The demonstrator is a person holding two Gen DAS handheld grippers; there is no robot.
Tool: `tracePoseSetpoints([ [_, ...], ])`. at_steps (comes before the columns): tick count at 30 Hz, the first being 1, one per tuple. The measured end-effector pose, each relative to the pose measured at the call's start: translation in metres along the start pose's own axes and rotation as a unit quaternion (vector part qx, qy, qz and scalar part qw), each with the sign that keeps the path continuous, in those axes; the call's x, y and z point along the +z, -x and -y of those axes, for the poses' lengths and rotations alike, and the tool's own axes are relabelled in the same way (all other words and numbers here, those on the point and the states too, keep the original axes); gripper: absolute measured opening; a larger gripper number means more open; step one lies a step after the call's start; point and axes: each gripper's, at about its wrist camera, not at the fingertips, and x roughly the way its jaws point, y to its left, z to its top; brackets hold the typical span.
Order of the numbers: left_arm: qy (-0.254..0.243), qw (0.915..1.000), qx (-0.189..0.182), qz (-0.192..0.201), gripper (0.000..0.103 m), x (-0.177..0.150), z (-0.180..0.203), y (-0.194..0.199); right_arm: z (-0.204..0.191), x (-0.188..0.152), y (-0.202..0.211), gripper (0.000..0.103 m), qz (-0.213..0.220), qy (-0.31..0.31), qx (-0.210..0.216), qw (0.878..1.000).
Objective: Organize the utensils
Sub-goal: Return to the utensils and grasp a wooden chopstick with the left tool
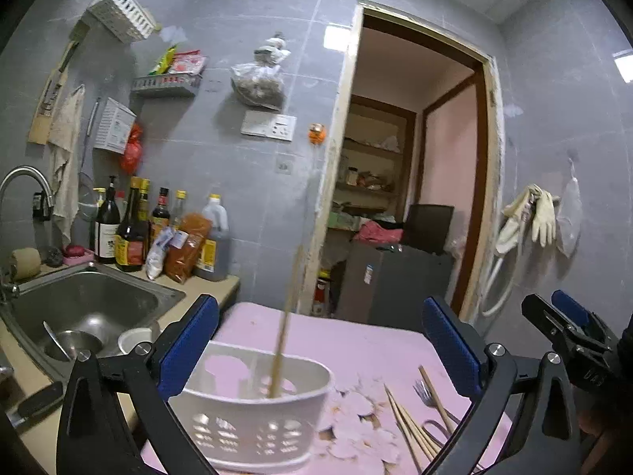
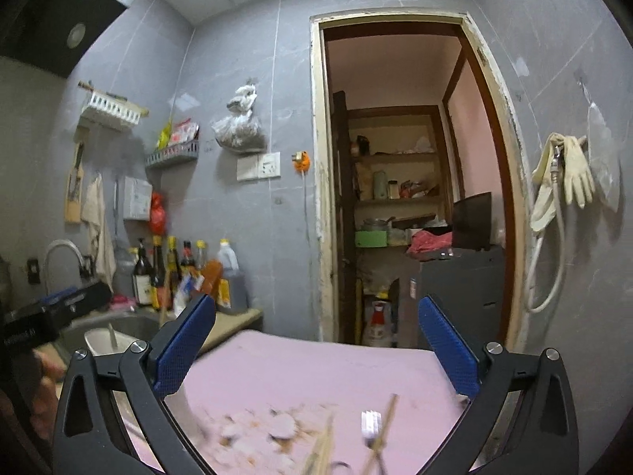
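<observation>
A white slotted basket [image 1: 257, 407] stands on the pink flowered tablecloth [image 1: 356, 340], low between my left gripper's fingers. A single wooden chopstick [image 1: 283, 336] stands tilted in it, blurred. My left gripper [image 1: 320, 340] is open wide, its blue pads clear of the basket and holding nothing. To the right, several loose chopsticks [image 1: 411, 427] and a metal fork [image 1: 425, 394] lie on the cloth. My right gripper [image 2: 316, 344] is also open and empty, above the blurred fork [image 2: 370, 427] and chopsticks [image 2: 324, 451]. It shows at the right edge of the left wrist view [image 1: 554, 308].
A steel sink [image 1: 91, 301] with a bowl [image 1: 134, 340] and a tap lies left of the table. Sauce bottles [image 1: 158, 233] line the counter behind it. An open doorway [image 1: 415, 178] to a storeroom is straight ahead. Gloves and a hose [image 1: 534, 213] hang on the right wall.
</observation>
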Motion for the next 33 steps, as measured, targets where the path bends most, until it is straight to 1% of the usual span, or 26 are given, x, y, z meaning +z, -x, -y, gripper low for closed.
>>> tracePoseSetpoints([
  [3, -0.015, 0.9997, -0.011, -0.016, 0.101, -0.011, 0.014, -0.003, 0.009, -0.008, 0.006, 0.103, -0.019, 0.02, -0.008, 1.0],
  [9, -0.028, 0.9967, -0.029, -0.071, 0.101, -0.038, 0.034, -0.018, 0.024, -0.031, 0.01, 0.103, -0.048, 0.053, -0.025, 0.997],
  [13, -0.037, 0.9907, -0.041, -0.124, 0.101, -0.058, 0.043, -0.038, 0.037, -0.046, 0.005, 0.103, -0.082, 0.043, -0.033, 0.995],
  [16, -0.046, 0.9828, -0.059, -0.169, 0.101, -0.07, 0.05, -0.051, 0.048, -0.056, -0.002, 0.103, -0.112, 0.03, -0.034, 0.993],
  [18, -0.048, 0.9775, -0.066, -0.194, 0.101, -0.076, 0.052, -0.06, 0.055, -0.06, -0.009, 0.099, -0.133, 0.017, -0.03, 0.991],
  [21, -0.045, 0.9692, -0.078, -0.23, 0.1, -0.084, 0.056, -0.076, 0.066, -0.065, -0.021, 0.091, -0.163, -0.004, -0.021, 0.986],
  [22, -0.043, 0.9672, -0.082, -0.237, 0.1, -0.085, 0.057, -0.08, 0.069, -0.066, -0.026, 0.086, -0.173, -0.007, -0.018, 0.985],
  [24, -0.045, 0.9645, -0.086, -0.245, 0.099, -0.087, 0.06, -0.088, 0.072, -0.069, -0.033, 0.084, -0.186, -0.008, -0.013, 0.982],
  [26, -0.054, 0.9624, -0.091, -0.25, 0.096, -0.088, 0.063, -0.095, 0.076, -0.071, -0.042, 0.077, -0.201, -0.013, -0.008, 0.98],
  [27, -0.057, 0.9615, -0.093, -0.252, 0.094, -0.088, 0.064, -0.098, 0.077, -0.072, -0.046, 0.075, -0.205, -0.015, -0.006, 0.979],
  [29, -0.064, 0.9587, -0.099, -0.259, 0.092, -0.091, 0.068, -0.108, 0.08, -0.075, -0.053, 0.067, -0.211, -0.019, -0.005, 0.977],
  [30, -0.064, 0.9573, -0.102, -0.263, 0.087, -0.092, 0.069, -0.113, 0.081, -0.076, -0.057, 0.065, -0.213, -0.02, -0.004, 0.977],
  [31, -0.065, 0.9547, -0.108, -0.269, 0.082, -0.095, 0.071, -0.119, 0.082, -0.078, -0.061, 0.057, -0.214, -0.022, -0.004, 0.976],
  [32, -0.066, 0.952, -0.113, -0.277, 0.079, -0.096, 0.072, -0.124, 0.083, -0.079, -0.064, 0.051, -0.217, -0.024, -0.004, 0.976],
  [33, -0.064, 0.9495, -0.118, -0.284, 0.075, -0.097, 0.074, -0.129, 0.084, -0.081, -0.067, 0.05, -0.219, -0.027, -0.003, 0.975],
])
